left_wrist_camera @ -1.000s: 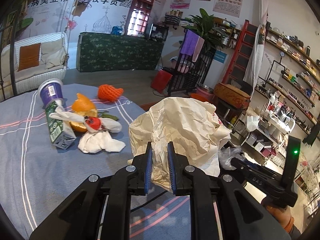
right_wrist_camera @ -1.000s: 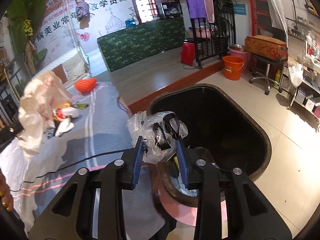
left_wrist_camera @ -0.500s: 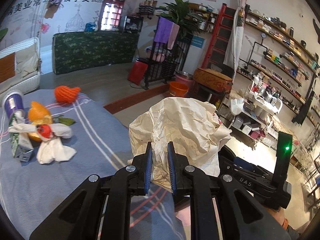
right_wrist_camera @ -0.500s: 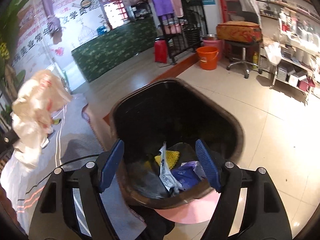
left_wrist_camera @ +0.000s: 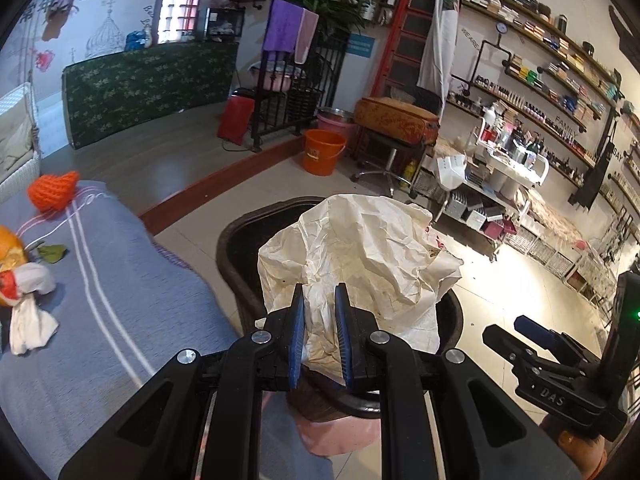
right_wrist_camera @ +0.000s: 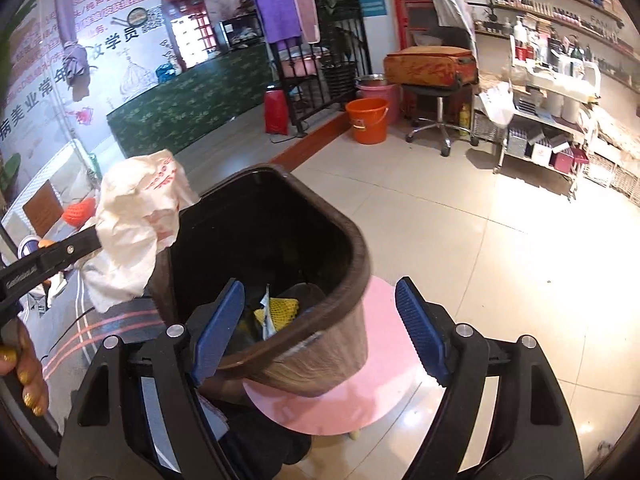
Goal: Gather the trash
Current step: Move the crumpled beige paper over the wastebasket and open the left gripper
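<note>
My left gripper (left_wrist_camera: 319, 300) is shut on a crumpled cream paper bag (left_wrist_camera: 360, 256) and holds it over the dark trash bin (left_wrist_camera: 240, 236). From the right wrist view the paper bag (right_wrist_camera: 132, 220) hangs at the bin's left rim (right_wrist_camera: 356, 248). My right gripper (right_wrist_camera: 320, 300) is open and empty above the bin's near edge. Yellow netting (right_wrist_camera: 280, 310) and other trash lie inside the bin. More trash stays on the blue-grey cloth table (left_wrist_camera: 120, 280): white tissue (left_wrist_camera: 30, 320), orange peel (left_wrist_camera: 10, 246), an orange net (left_wrist_camera: 54, 190).
The bin stands on a pink stool (right_wrist_camera: 352, 392) beside the table. An orange bucket (right_wrist_camera: 366, 120), a swivel stool (right_wrist_camera: 436, 120) and a shelf cart (right_wrist_camera: 552, 128) stand on the tiled floor beyond.
My right gripper opened and dropped the clear plastic bag into the bin, then pulled back. My left gripper carried the paper bag from over the table to above the bin.
</note>
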`<action>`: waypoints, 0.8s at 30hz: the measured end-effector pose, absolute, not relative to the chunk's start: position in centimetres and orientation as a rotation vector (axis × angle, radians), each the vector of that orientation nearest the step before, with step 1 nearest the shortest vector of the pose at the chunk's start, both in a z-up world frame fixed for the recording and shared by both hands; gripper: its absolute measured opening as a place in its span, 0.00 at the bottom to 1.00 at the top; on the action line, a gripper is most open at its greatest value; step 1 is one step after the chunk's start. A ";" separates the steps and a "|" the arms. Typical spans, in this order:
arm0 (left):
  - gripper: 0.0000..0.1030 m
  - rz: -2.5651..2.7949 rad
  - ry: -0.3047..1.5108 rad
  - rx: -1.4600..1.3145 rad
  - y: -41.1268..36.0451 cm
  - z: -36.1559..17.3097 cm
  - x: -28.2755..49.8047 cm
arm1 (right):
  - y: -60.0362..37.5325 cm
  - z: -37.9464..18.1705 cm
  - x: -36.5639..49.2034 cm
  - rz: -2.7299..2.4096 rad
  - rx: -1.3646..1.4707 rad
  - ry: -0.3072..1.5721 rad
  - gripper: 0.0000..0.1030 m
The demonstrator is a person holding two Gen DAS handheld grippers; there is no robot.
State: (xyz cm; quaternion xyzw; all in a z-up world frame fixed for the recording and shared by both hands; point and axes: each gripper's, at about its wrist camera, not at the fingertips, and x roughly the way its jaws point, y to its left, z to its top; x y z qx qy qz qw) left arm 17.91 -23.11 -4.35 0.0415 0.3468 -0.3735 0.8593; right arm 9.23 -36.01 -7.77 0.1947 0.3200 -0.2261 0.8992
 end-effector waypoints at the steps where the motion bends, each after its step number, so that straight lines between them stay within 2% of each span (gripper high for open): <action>1: 0.15 -0.788 0.729 0.095 -23.4 -4.4 17.9 | -36.2 -7.8 9.1 -0.471 0.407 0.661 0.75; 17: 0.15 -0.810 0.765 0.150 -26.3 -5.4 18.2 | -36.4 -8.5 8.1 -0.463 0.435 0.668 0.75; 20: 0.26 -0.809 0.770 0.146 -26.4 -5.4 18.4 | -36.1 -8.7 7.9 -0.459 0.436 0.674 0.75; 24: 0.47 -0.795 0.769 0.127 -26.2 -5.3 18.6 | -36.0 -8.7 7.8 -0.456 0.439 0.677 0.75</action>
